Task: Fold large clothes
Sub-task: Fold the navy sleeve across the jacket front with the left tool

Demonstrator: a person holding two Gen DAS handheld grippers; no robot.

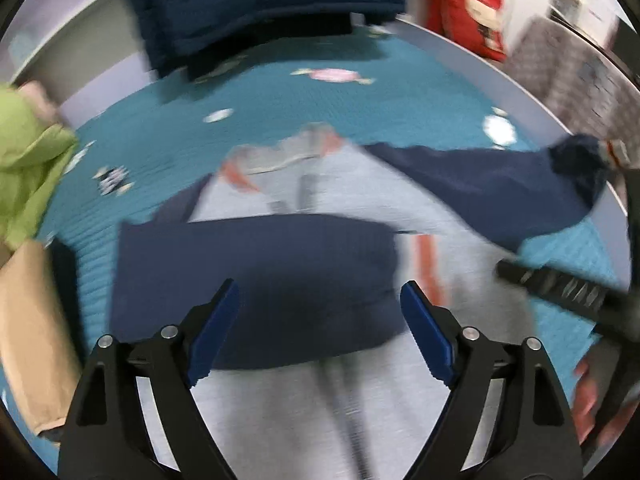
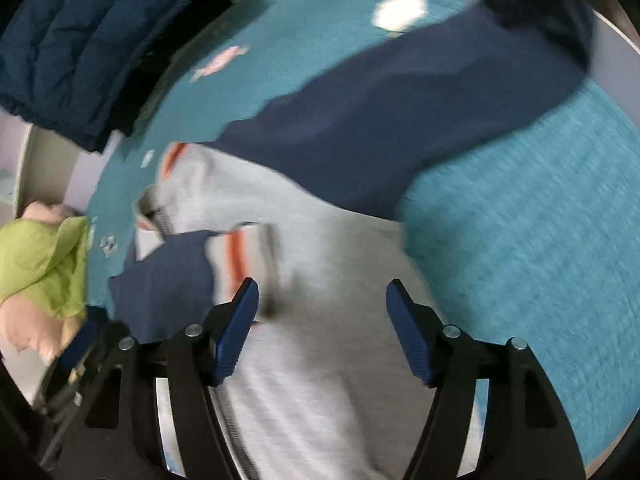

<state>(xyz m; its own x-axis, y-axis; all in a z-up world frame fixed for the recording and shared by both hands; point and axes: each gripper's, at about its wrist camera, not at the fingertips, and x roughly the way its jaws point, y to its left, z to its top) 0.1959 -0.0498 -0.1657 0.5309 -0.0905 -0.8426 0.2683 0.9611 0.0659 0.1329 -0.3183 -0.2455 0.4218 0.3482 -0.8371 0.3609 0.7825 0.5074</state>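
Two tongs: both spread wide, nothing between their blue pads.
Left tongs: lower centre of the left wrist view, hovering over the folded navy sleeve, pads clear of the cloth.
Right tongs: lower centre of the right wrist view, above the grey body of the jacket.
Jacket: grey front with navy sleeves and orange trim, lying flat on the teal cover; one sleeve folded across the chest, the other sleeve stretched toward the upper right of the frame.
Other clothes: dark blue quilted coat at upper left; lime-green garment at the left edge.
Sharpness: both views are motion-blurred.
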